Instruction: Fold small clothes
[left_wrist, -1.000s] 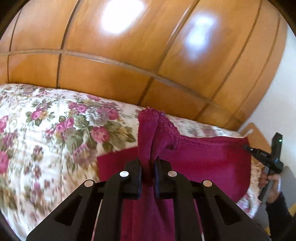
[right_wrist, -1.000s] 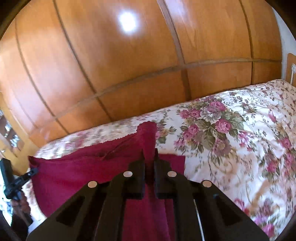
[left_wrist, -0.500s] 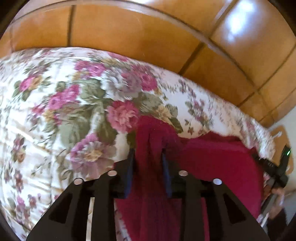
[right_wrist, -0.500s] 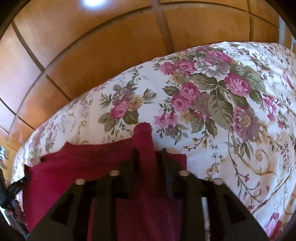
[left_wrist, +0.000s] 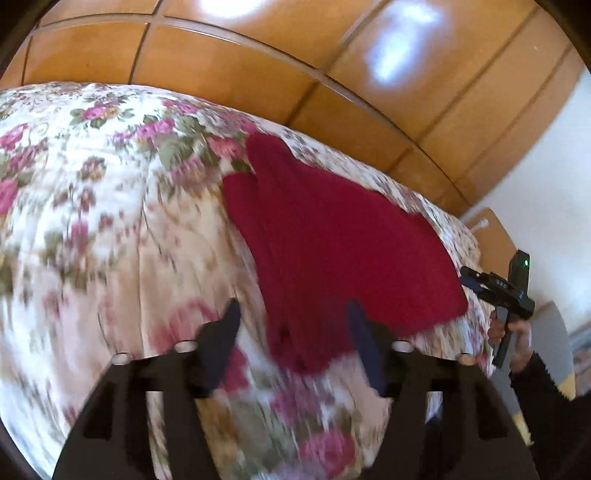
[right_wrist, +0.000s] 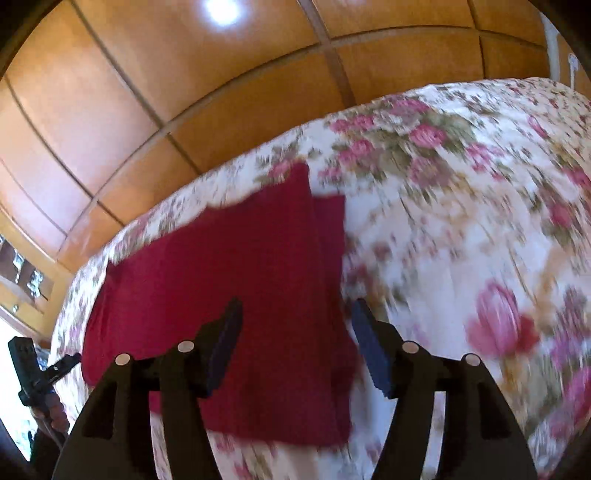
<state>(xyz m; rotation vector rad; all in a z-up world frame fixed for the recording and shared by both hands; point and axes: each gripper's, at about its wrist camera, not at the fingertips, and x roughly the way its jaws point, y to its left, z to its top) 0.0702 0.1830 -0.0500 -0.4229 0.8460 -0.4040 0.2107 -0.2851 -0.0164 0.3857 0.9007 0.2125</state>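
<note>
A dark red garment (left_wrist: 332, 254) lies folded flat on the floral bedspread (left_wrist: 110, 229). In the left wrist view my left gripper (left_wrist: 293, 317) hovers over the garment's near left corner, its jaws opening, with cloth below them but not pinched. My right gripper (right_wrist: 295, 317) hangs over the garment (right_wrist: 229, 295) at its near right edge, jaws likewise opening and free of the cloth. Each view also shows the other gripper at the garment's far side: the right one (left_wrist: 495, 288) and the left one (right_wrist: 40, 373), held in a hand.
A glossy wooden wardrobe (left_wrist: 295, 74) rises behind the bed. The floral bedspread (right_wrist: 480, 240) stretches wide to both sides of the garment. A white wall (left_wrist: 546, 192) and a wooden bedside piece (left_wrist: 487, 229) stand past the bed's far right corner.
Both grippers held pinched corners of the red garment raised a second ago. They dropped toward the bed, the jaws spread, and the cloth now lies flat, released.
</note>
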